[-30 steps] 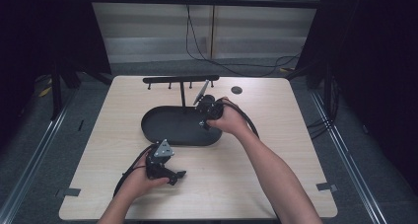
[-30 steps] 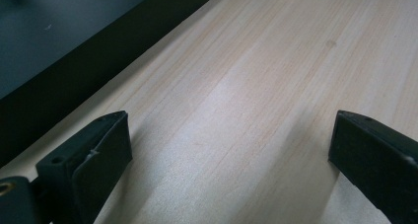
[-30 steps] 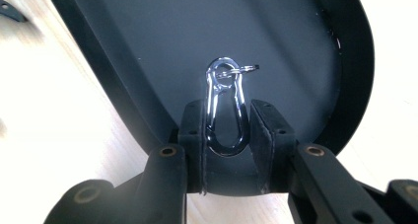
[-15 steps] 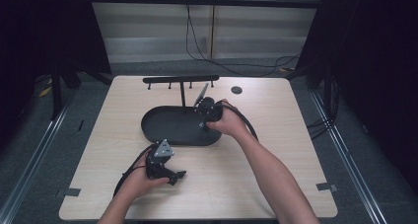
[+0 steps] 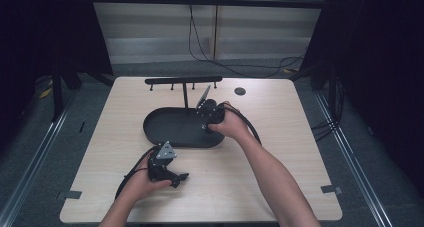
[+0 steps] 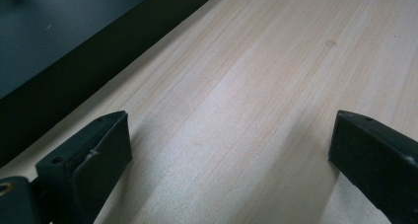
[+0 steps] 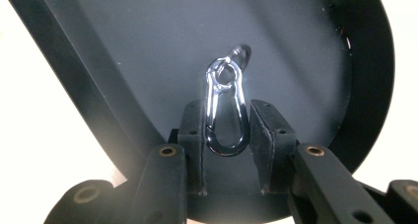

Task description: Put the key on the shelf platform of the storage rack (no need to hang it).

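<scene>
A shiny black carabiner hangs upright between the jaws of my right gripper, which is shut on it. It hovers over the floor of a black oval tray. In the high view the right gripper is at the tray's right end, close to the stem of a black hook rack. My left gripper rests on the wooden table in front of the tray. Its jaws stand wide apart with only bare wood between them, and the tray's wall lies off to one side.
A small dark disc lies on the table at the back right. Cables trail from both grippers across the tabletop. Metal rails and dark curtains border the table on both sides.
</scene>
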`<state>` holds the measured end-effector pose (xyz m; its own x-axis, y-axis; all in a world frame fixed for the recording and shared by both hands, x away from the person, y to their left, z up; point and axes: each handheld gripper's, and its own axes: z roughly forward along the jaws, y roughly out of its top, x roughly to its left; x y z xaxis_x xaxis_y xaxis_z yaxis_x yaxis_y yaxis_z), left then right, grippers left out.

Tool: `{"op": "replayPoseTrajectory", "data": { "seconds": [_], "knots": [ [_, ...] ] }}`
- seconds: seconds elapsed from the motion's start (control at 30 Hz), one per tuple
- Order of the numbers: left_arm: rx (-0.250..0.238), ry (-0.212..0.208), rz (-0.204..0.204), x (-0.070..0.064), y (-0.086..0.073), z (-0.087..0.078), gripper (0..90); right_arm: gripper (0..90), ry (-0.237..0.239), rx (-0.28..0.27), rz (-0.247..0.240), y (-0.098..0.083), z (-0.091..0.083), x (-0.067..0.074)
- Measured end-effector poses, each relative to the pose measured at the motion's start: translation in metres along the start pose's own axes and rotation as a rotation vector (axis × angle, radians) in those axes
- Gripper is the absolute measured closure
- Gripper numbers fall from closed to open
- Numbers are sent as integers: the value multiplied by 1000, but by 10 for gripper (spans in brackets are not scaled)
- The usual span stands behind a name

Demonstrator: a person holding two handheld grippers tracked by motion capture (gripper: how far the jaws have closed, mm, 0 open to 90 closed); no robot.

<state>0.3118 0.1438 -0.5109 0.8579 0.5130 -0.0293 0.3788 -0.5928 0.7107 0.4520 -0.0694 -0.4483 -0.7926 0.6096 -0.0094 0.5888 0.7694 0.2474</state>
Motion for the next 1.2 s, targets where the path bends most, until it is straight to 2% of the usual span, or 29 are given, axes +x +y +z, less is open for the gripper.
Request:
{"op": "replayPoseTrajectory", "data": {
  "seconds": [0.67, 0.83, 1.03, 1.2],
  "knots": [
    [0, -1, -1, 0, 0, 0, 22, 685, -9, -8, -2, -1, 15, 0],
    [0, 0, 0, 0, 0, 0, 22, 685, -4, -10, 5, -2, 15, -1],
    [0, -1, -1, 0, 0, 0, 22, 678, -2, -18, -8, -3, 15, -2],
    [0, 0, 0, 0, 0, 0, 22, 640, 2, -24, 1, -2, 14, -2]
  ]
}}
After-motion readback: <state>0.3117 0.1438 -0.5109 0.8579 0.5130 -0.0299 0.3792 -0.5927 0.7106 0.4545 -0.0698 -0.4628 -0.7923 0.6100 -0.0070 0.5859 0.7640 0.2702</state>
